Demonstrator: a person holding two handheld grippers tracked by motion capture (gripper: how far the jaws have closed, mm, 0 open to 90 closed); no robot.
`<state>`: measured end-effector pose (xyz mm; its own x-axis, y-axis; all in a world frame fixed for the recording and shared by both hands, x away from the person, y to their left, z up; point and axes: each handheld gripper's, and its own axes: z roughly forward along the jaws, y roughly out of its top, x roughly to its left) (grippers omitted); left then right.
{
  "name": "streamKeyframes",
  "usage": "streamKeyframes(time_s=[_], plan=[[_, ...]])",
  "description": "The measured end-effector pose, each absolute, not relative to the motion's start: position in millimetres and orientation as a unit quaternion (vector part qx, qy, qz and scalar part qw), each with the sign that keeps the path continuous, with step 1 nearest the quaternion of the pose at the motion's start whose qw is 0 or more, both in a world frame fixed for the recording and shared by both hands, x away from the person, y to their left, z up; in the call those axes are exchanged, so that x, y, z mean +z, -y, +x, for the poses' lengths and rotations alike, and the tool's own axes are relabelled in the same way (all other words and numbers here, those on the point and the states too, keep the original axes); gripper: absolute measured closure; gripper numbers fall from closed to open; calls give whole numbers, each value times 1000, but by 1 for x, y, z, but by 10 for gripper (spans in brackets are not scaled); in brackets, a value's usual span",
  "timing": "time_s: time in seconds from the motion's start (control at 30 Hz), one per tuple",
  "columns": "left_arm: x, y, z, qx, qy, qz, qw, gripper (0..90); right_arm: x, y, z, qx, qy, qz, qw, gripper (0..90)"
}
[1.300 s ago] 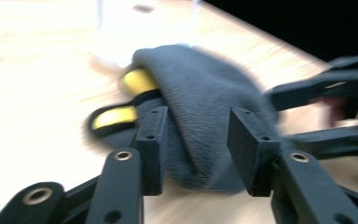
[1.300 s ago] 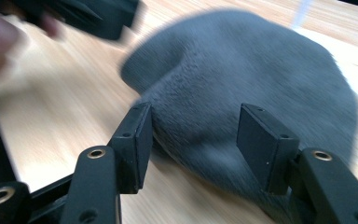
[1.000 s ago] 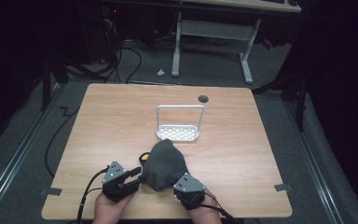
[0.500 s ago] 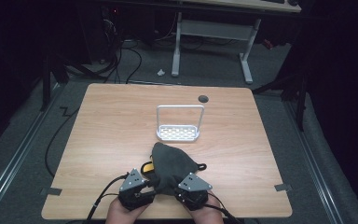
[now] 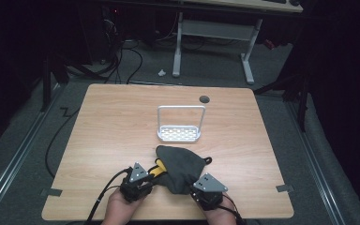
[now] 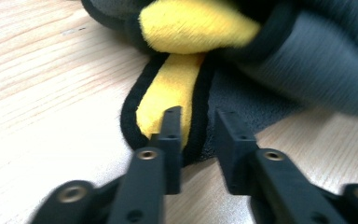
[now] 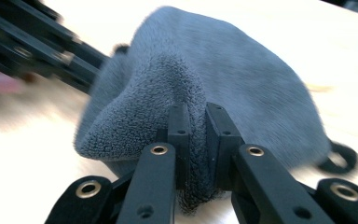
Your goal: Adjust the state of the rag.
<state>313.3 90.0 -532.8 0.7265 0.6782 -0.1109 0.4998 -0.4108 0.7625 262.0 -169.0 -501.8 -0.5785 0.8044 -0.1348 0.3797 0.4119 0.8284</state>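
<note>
in the high view i hold both grippers at the bottom centre of the frame. the grey cloth (image 5: 180, 166) lies bunched on the wooden table (image 5: 112, 126), just below the white rack (image 5: 179, 133). the right gripper (image 7: 196, 121) is clamped on a fold of the cloth; fabric fills the gap between its jaws. the left gripper (image 6: 196, 128) straddles the black-trimmed edge of the cloth's yellow lining (image 6: 170, 95); its jaws have just been closing, a narrow gap remains, and i cannot tell whether the pads press the fabric.
</note>
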Motion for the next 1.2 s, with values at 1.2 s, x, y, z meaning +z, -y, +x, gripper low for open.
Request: streamKeyframes(time_s=[1.2], plan=[[-534, -93, 312, 102, -354, 830, 419, 815, -471, 156, 309, 397, -786, 400, 254, 569]])
